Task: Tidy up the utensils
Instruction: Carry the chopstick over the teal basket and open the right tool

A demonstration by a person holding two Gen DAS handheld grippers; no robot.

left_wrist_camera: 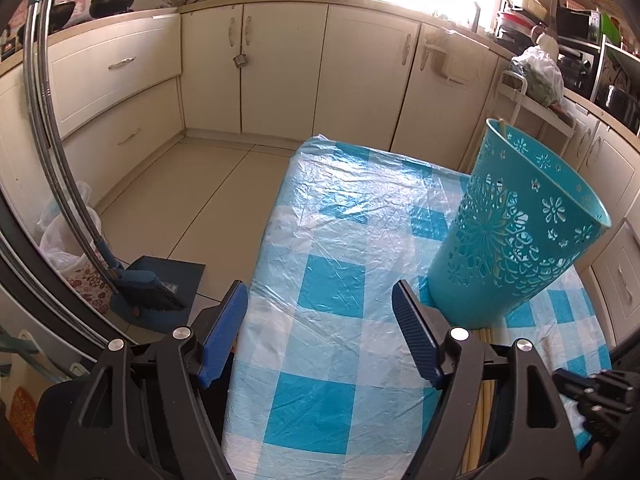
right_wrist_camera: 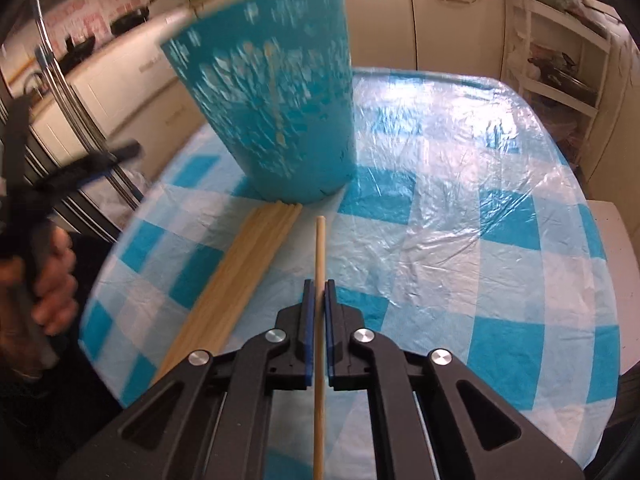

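Observation:
A teal cut-out holder point(left_wrist_camera: 516, 232) stands on the checked table point(left_wrist_camera: 332, 280); it is blurred in the right wrist view point(right_wrist_camera: 276, 120), with a wooden stick inside it. A bundle of wooden chopsticks point(right_wrist_camera: 236, 276) lies on the cloth in front of the holder. My right gripper point(right_wrist_camera: 319, 286) is shut on a single wooden chopstick point(right_wrist_camera: 320, 248), pointing at the holder's base. My left gripper point(left_wrist_camera: 320, 300) is open and empty over the table's left edge, left of the holder; it also shows in the right wrist view point(right_wrist_camera: 76, 172) at far left.
Cream kitchen cabinets point(left_wrist_camera: 280, 64) line the walls. A broom and dustpan point(left_wrist_camera: 152, 284) and plastic bags point(left_wrist_camera: 64, 240) sit on the floor at left. A white shelf rack point(right_wrist_camera: 560, 60) stands behind the table at right. A white surface point(right_wrist_camera: 612, 240) adjoins the table's right edge.

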